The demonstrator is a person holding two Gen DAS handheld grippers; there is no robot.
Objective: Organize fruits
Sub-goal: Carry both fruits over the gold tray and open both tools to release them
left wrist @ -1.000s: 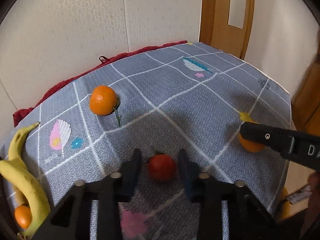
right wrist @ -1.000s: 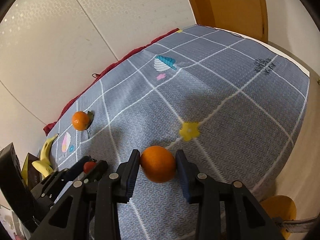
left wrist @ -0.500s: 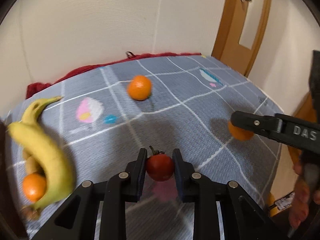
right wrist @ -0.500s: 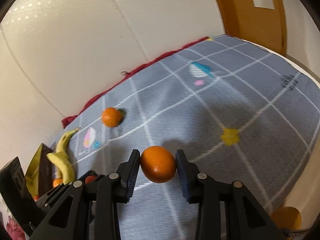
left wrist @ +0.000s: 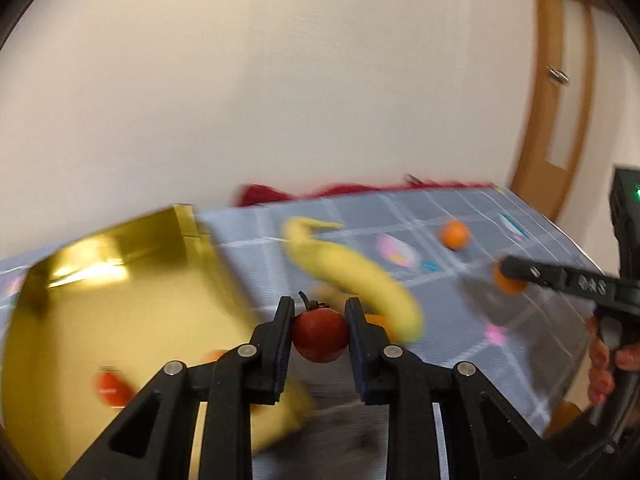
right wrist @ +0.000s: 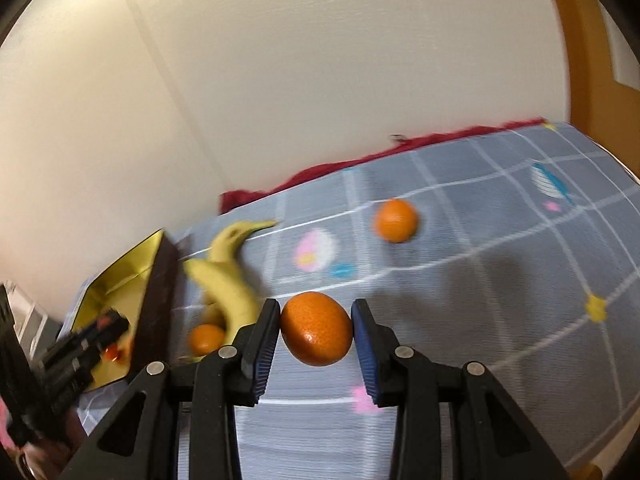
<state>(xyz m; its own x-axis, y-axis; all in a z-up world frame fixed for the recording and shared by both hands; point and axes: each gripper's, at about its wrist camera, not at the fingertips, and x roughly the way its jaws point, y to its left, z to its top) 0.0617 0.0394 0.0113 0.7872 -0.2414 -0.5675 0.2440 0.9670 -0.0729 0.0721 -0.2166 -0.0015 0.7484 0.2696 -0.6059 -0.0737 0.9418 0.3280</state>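
Your left gripper (left wrist: 320, 322) is clamped on a small tomato (left wrist: 319, 334), held up beside the gold box (left wrist: 112, 280). Your right gripper (right wrist: 316, 330) is squeezing an orange (right wrist: 316, 328) above the gray checked cloth (right wrist: 500, 288). A banana (right wrist: 228, 280) lies next to the box, another orange (right wrist: 395, 220) farther back.

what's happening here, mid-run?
A person is sorting fruit with two handheld grippers. The left gripper is shut on a small red tomato, beside the gold box, which already holds some fruit. The right gripper is shut on an orange. A banana and another orange lie on the grey cloth.
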